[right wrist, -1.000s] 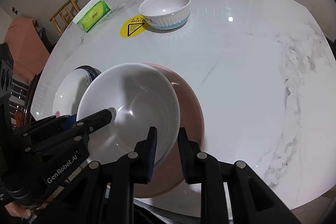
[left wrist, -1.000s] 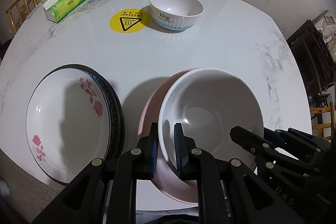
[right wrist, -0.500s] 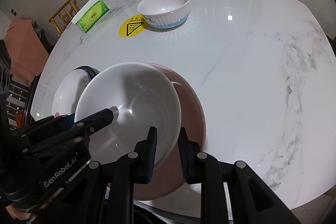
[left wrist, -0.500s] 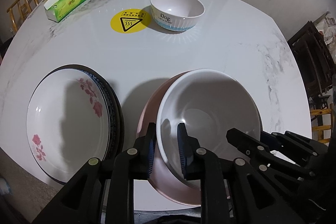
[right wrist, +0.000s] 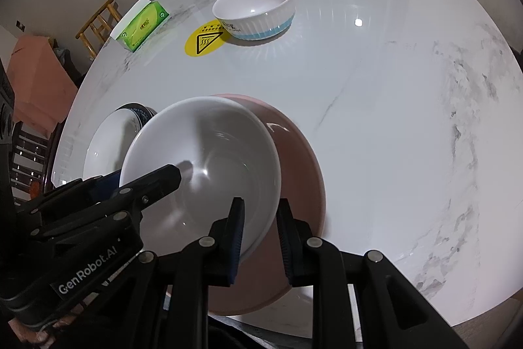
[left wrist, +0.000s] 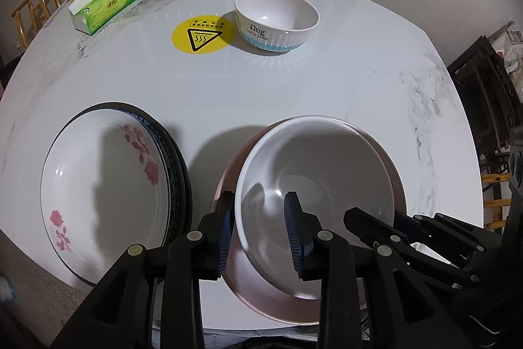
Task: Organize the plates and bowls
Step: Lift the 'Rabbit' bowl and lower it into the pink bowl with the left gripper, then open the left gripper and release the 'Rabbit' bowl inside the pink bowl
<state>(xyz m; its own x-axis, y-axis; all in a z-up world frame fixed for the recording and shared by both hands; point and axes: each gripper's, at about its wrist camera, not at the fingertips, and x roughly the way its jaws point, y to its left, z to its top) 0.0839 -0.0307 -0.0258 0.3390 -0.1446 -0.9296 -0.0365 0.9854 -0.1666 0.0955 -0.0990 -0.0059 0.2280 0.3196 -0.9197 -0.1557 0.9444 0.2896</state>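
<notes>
**Left wrist view: white bowl nested in pink bowl**

Mouth-up, the round white bowl (left wrist: 313,195) sits in the pink bowl (left wrist: 395,182) at the marble table's (left wrist: 327,80) near edge, tipped slightly leftward. Left gripper (left wrist: 260,229) straddles its near rim, fingers spread apart. Right gripper (right wrist: 260,233) brackets the rim's right side, fingers narrowly parted; contact unclear.
</notes>
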